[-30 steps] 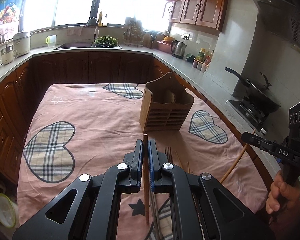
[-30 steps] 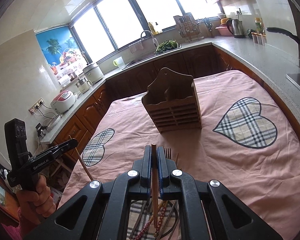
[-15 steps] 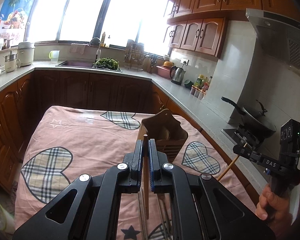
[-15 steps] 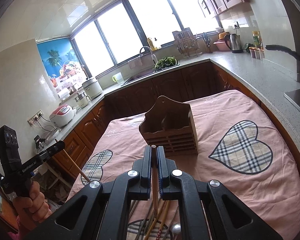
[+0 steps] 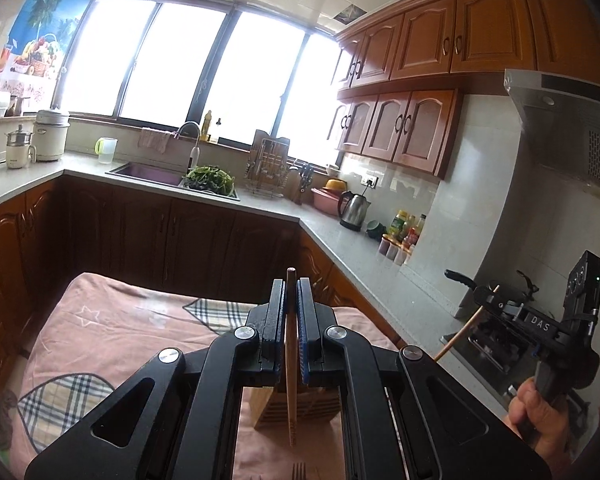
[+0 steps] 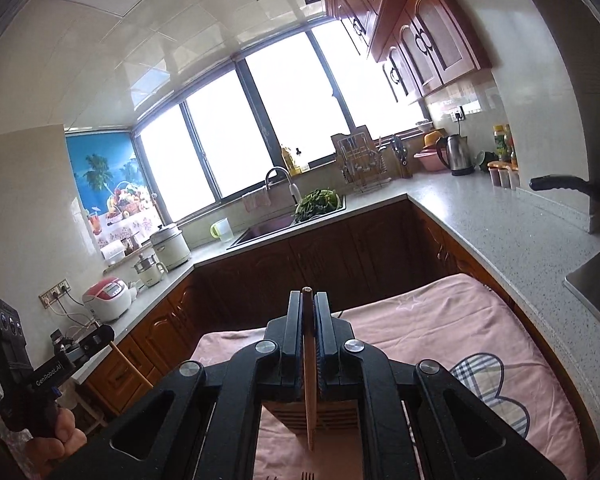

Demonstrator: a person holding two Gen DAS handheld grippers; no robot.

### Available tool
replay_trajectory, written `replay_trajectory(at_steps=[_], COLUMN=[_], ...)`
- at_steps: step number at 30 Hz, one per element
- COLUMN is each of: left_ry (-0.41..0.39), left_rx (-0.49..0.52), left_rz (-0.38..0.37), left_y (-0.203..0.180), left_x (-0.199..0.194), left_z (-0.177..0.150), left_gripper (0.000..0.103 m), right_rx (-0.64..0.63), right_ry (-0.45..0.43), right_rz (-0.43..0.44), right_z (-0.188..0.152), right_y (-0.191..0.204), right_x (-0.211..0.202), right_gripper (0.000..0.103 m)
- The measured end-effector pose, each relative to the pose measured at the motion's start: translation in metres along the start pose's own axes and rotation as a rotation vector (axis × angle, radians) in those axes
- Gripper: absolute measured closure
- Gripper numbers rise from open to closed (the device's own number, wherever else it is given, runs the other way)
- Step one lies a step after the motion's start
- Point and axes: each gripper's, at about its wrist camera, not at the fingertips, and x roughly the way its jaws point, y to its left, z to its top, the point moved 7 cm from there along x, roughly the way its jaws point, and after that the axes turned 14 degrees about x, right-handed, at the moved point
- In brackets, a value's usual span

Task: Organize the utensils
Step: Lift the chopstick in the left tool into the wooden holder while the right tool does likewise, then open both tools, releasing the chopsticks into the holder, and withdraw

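Note:
My left gripper [image 5: 290, 286] is shut on a wooden chopstick [image 5: 291, 392] that hangs down between the fingers, its lower tip in front of the wooden utensil holder [image 5: 300, 408]. My right gripper [image 6: 308, 298] is shut on another wooden chopstick [image 6: 310, 396], also hanging over the holder [image 6: 320, 416], which is mostly hidden behind the gripper bodies. The right gripper also shows in the left wrist view [image 5: 488, 296] with its chopstick [image 5: 458, 338]; the left gripper shows in the right wrist view [image 6: 104, 334]. A fork's tines [image 5: 298, 470] lie on the pink tablecloth [image 5: 112, 340].
The table stands inside an L-shaped kitchen counter [image 5: 340, 236] with a sink [image 5: 148, 170], greens, a kettle [image 5: 354, 210] and bottles. A stove with a pan [image 5: 460, 280] is at the right. Dark cabinets [image 6: 340, 264] run behind the table.
Both grippers rose and tilted upward with their chopsticks. The holder dropped low in both views and the loose utensils on the cloth went mostly out of sight.

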Motion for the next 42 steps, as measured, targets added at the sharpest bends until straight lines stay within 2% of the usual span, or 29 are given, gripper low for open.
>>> replay_trajectory(at_steps=[5,8,12,18,26,33,35,37,39,40,41,42], left_ry=[-0.018,-0.018,0.005,0.038,0.096,0.117,0.122,0.129,0.145,0.152,0.152,0.15], left_rx=[-0.017,-0.038,-0.069,-0.072,-0.061,-0.05,-0.046,-0.046,-0.05,-0.053,-0.053,-0.053], left_rz=[0.054,0.077,0.065,0.082,0.083,0.08,0.086,0.085,0.085,0.085,0.09,0.097], left_y=[0.011,0.017,0.017,0.007,-0.001,-0.001,0.0,0.0,0.001,0.001,0.002,0.002], left_x=[0.042,0.07,0.108,0.145,0.167,0.17,0.17,0.17,0.17,0.17,0.17,0.168], left_z=[0.011,0.007,-0.013,-0.048,-0.074,-0.077,-0.077,-0.077,-0.078,-0.078,-0.078,-0.077], left_gripper=[0.098,0.098,0.098,0.098,0.098,0.098,0.098,0.098,0.091,0.078,0.067,0.063], right_rx=[0.002,0.02,0.053,0.098,0.115,0.112,0.111,0.111,0.118,0.123,0.13,0.141], right_ry=[-0.041,-0.033,0.011,0.065,0.118,0.126,0.127,0.135,0.144,0.148,0.155,0.162], right_rz=[-0.022,-0.041,-0.062,-0.068,-0.089,-0.085,-0.087,-0.088,-0.087,-0.087,-0.083,-0.079], right_z=[0.022,0.022,0.004,-0.026,-0.051,-0.049,-0.048,-0.048,-0.049,-0.049,-0.05,-0.05], right_y=[-0.006,-0.018,-0.041,-0.067,-0.083,-0.081,-0.081,-0.081,-0.081,-0.082,-0.083,-0.084], right_x=[0.037,0.064,0.1,0.132,0.151,0.152,0.152,0.153,0.155,0.155,0.156,0.156], right_gripper=[0.098,0.098,0.098,0.098,0.098,0.098,0.093,0.093,0.092,0.089,0.079,0.071])
